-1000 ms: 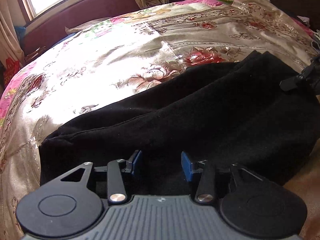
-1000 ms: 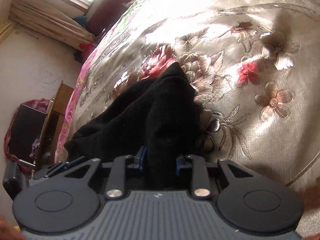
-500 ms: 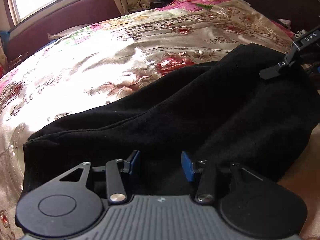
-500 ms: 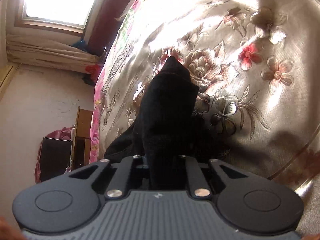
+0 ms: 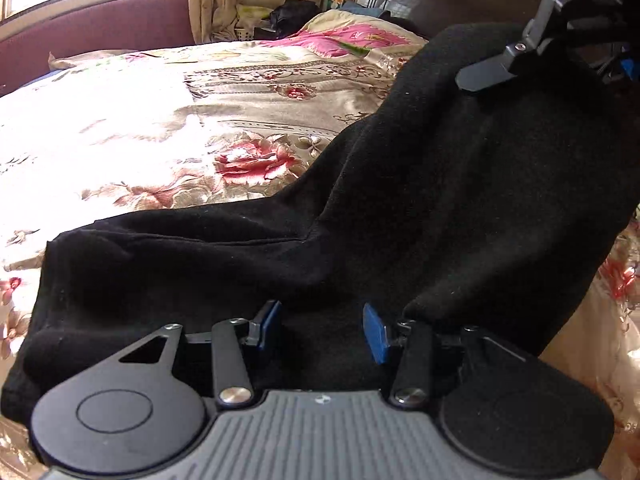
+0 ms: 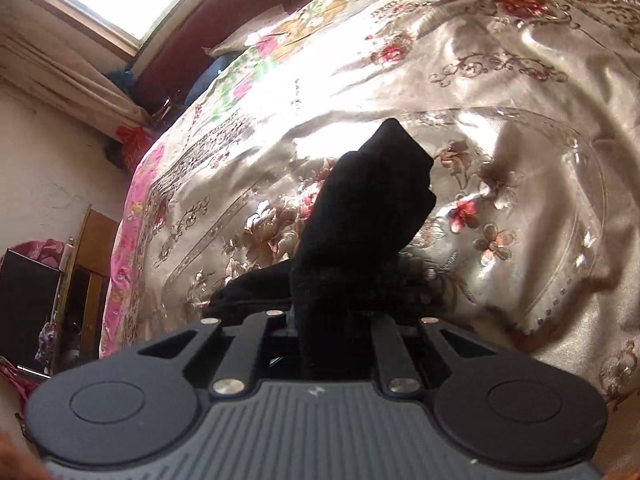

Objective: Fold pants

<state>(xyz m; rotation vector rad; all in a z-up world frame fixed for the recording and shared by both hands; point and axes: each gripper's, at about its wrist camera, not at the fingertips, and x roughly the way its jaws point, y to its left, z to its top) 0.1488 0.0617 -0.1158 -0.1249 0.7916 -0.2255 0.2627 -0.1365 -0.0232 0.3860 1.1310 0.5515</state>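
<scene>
**Pants going up for a fold**

Pants (image 5: 400, 208), black and soft, lie on the flowery bed cover (image 5: 160, 128). One end rests flat on the bed. The other end is up in the air.

The right gripper (image 6: 324, 332) has its jaws squeezed nearly together on a thick bunch of the black cloth, which hangs down from them toward the bed. From the other camera, the cloth rises like a hill up to that gripper.

The left gripper (image 5: 322, 330) sits low over the flat end. Its blue pads (image 5: 376, 336) stand about half open. Black cloth lies between them, but they do not seem to pinch it.

To do this step well, I think the right gripper should hold tight and carry its end over toward the flat end, slow and level. The left one could help by keeping the flat end from sliding. Lining up the edges before letting go should keep the fold neat and stop bunching.
</scene>
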